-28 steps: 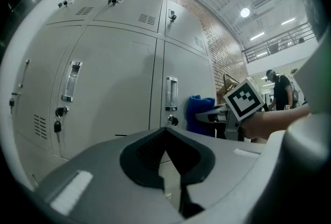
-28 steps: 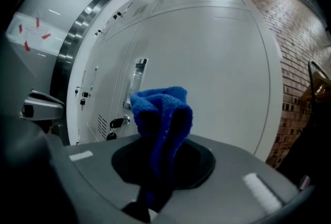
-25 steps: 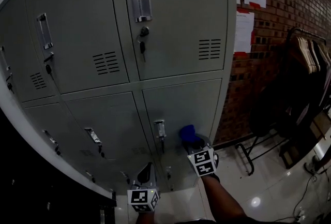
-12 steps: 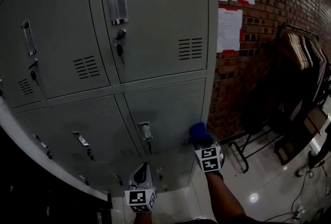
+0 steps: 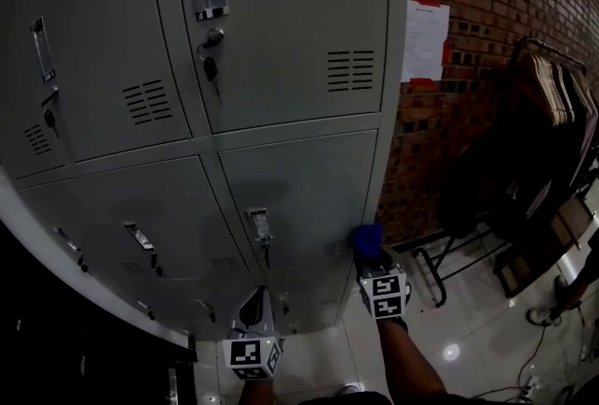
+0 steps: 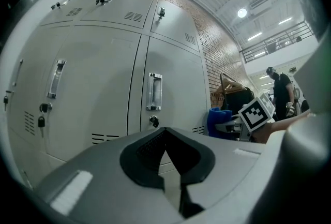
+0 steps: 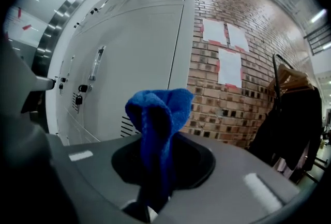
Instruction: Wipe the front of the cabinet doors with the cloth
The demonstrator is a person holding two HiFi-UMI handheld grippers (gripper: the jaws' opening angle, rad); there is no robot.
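My right gripper (image 5: 372,260) has its fingers pinched fully shut on the blue cloth (image 5: 366,238), which stands up past the tips in a loose folded bunch. My left gripper (image 5: 255,302) hangs lower and to the left, its fingers closed against each other with nothing between them. Of the cabinet doors (image 5: 281,29), I am working the lower right door (image 5: 299,188). The cloth sits low at that door's right edge, just beside the vent slots (image 5: 338,247) and near the brick wall (image 5: 487,66). From here I cannot tell whether it is actually pressed onto the metal or just short of it. To wipe well, I judge I should lean the bunch flat against the panel so the cloth meets the paint and the hard tips do not. Then I should draw it in straight, overlapping passes leftward across the door. The handle (image 5: 257,225) stands proud of the face, so I should go around it rather than snag the cloth there. The slots could catch a loose fold too, so my grip has to stay tight. My left gripper is best kept clear of the sweep.
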